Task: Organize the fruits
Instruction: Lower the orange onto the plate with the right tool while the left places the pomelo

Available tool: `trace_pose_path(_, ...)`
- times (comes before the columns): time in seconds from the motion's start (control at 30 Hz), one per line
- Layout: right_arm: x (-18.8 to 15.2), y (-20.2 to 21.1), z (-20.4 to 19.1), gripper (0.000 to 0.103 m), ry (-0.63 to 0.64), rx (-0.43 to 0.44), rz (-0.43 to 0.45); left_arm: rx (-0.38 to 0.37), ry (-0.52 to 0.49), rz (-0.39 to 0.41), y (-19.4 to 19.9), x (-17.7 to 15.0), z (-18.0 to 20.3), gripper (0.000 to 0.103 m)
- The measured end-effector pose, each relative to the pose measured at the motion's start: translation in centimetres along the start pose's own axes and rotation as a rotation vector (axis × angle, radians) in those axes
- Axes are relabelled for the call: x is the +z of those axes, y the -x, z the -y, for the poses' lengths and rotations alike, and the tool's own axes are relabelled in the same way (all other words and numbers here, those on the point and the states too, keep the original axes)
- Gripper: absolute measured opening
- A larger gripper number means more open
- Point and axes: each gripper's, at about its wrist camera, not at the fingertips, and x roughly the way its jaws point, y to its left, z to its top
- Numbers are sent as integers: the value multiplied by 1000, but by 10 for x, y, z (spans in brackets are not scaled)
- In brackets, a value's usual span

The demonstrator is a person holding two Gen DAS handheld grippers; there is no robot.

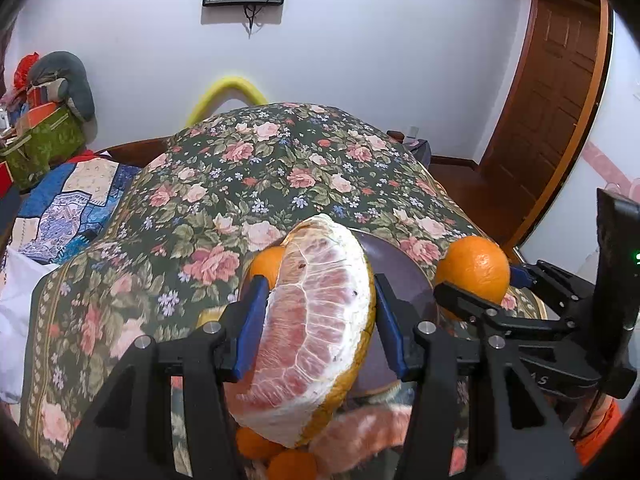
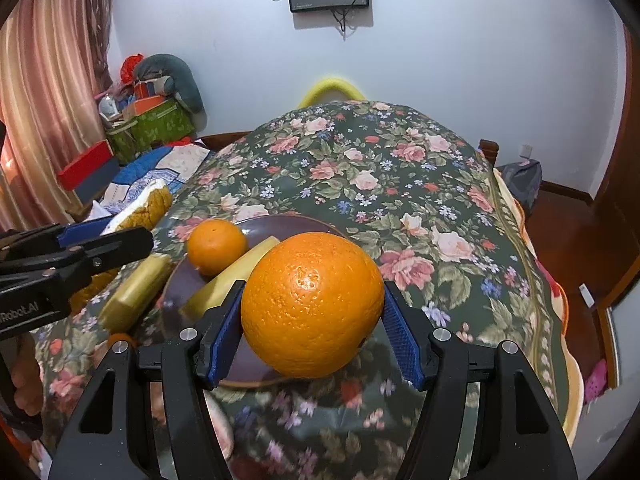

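The left gripper (image 1: 316, 312) pinches a pomelo wedge (image 1: 312, 332) between its blue pads (image 1: 252, 324), pink flesh facing the camera and yellow rind along the right edge. The right gripper (image 2: 314, 320) pinches a large orange (image 2: 312, 306), one pad on each side of it. Both fruits are held above a dark plate (image 2: 256, 228) that sits on a floral cloth (image 2: 380, 168). From the right wrist, a small orange (image 2: 216, 246) and a banana (image 2: 232, 280) lie on the plate ahead and to the left of the held orange, the two touching. Just left of the plate, off its rim, lies a yellow-green fruit (image 2: 136, 292) on the cloth; further left the left gripper enters from the edge, with the wedge's rind visible beyond it. From the left wrist, the small orange peeks out behind the wedge on its left, and the right gripper with its orange sits to the right, past the plate's edge. Below the wedge, close to the camera, lie more small oranges (image 1: 292, 464) and a blurred pink piece of pomelo (image 1: 360, 432).
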Motion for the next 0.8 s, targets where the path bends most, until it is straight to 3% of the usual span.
trace_pose_path(0.43, 17, -53, 1, 62, 53, 4, -69, 19, 8, -56, -55, 13, -7, 51)
trace_pose_path(0.8, 15, -74, -3, 62, 90, 10, -117, 16, 27, -108, -78, 10, -13, 52)
